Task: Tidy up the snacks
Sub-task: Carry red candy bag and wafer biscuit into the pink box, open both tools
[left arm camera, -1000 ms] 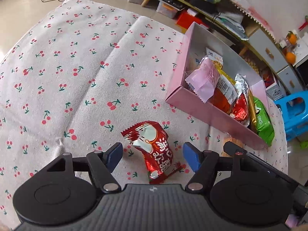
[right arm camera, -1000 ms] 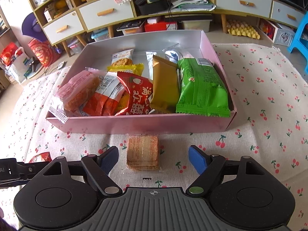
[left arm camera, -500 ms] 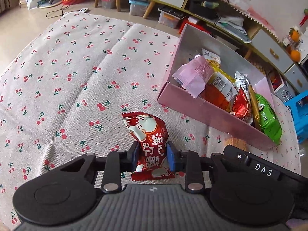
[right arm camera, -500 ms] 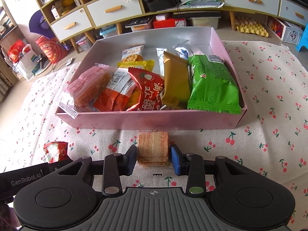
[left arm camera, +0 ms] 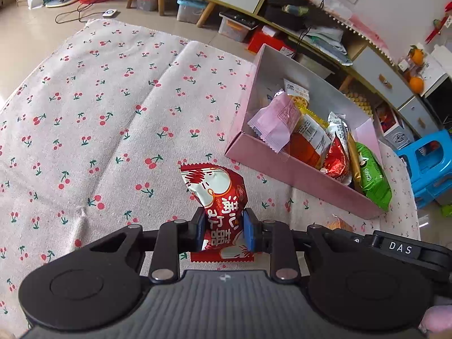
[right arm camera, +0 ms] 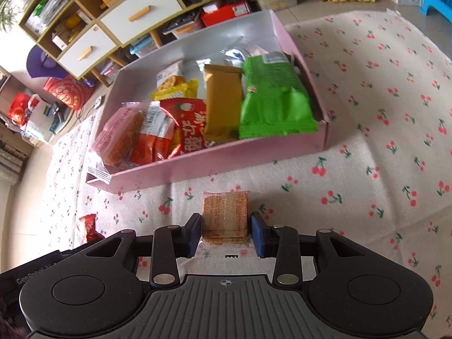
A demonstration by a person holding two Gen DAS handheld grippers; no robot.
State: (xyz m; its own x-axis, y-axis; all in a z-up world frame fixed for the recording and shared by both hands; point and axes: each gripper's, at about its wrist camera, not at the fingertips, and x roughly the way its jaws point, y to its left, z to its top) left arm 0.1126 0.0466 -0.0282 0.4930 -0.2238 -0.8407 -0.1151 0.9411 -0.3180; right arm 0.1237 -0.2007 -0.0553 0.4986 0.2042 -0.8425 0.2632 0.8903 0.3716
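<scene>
Left wrist view: the left gripper (left arm camera: 223, 231) pinches a crinkled red foil snack packet (left arm camera: 219, 197) above the cherry-print cloth (left arm camera: 99, 107). The right gripper (right arm camera: 226, 233), its jaws just closed, clasps a square, clear-wrapped wafer (right arm camera: 225, 212) beside the pink cardboard box (right arm camera: 226, 158) of glossy packets.

- Bright, even daylight; shadows on the cherry-print cloth (left arm camera: 113, 118) are soft.
- Fisheye lens bends the cabinets (right arm camera: 135, 19) at the edges.
- Right wrist view is motion-blurred; left wrist view is sharp.
</scene>
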